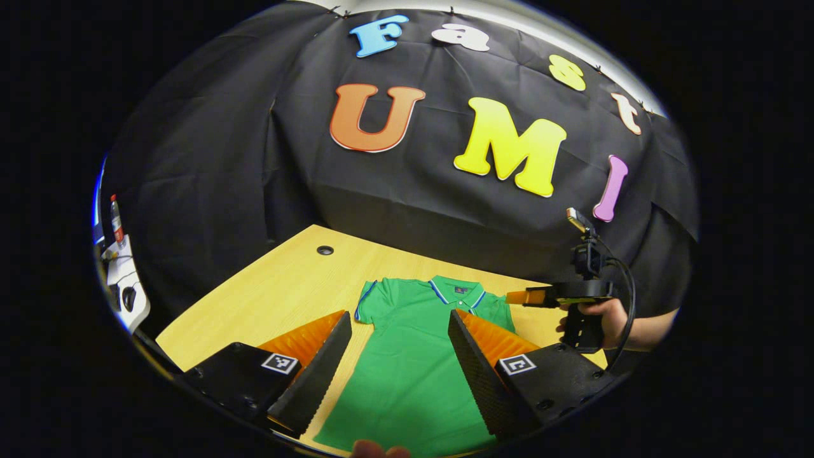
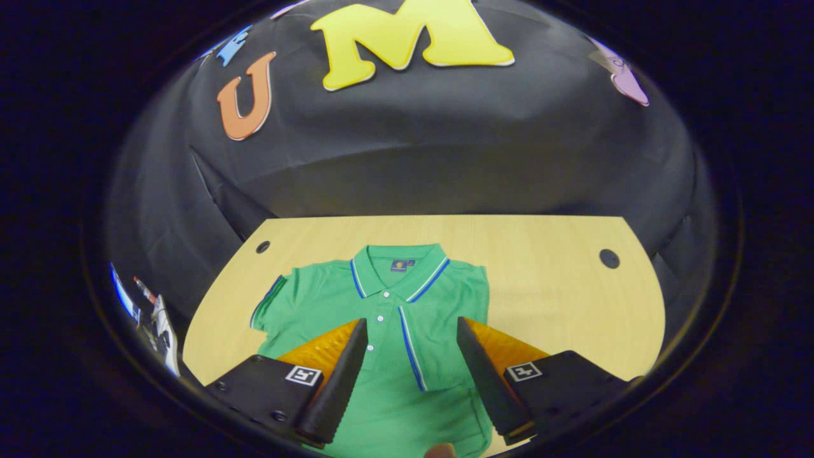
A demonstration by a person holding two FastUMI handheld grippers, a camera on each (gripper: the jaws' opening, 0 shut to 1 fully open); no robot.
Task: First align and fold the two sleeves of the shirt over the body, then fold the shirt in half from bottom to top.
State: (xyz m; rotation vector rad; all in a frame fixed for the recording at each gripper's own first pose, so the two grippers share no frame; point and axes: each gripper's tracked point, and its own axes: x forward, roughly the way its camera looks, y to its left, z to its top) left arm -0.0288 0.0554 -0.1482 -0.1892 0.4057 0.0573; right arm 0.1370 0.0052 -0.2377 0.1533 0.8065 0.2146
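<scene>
**Both grippers open above a green polo shirt on the table**

Right now the left gripper (image 1: 399, 356) is held over the lower body of the shirt with its two fingers spread wide and nothing between them but green cloth below; whether the tips touch the fabric cannot be told. The right gripper (image 2: 412, 369) stands likewise open in the right gripper view, its fingers parted either side of the button placket, gripping nothing. In the left gripper view the right gripper also shows farther off at the right, raised above the table near the shirt's shoulder, with a hand (image 1: 604, 318) around its grip and a black cable looping from it.

The green polo shirt (image 2: 388, 305) lies flat and face up on the light wooden table (image 2: 553, 292), collar toward the booth's wall. The collar and placket carry blue and white trim, and small white buttons run down the placket. In the right gripper view the sleeve on the picture's left (image 2: 270, 305) spreads out on the table, while the picture's right side of the shirt ends in a straight edge, with a fold line crossing the cloth lower down.

Two round cable holes (image 2: 608, 258) sit in the tabletop near its far corners. Black cloth hangs behind the table.
</scene>
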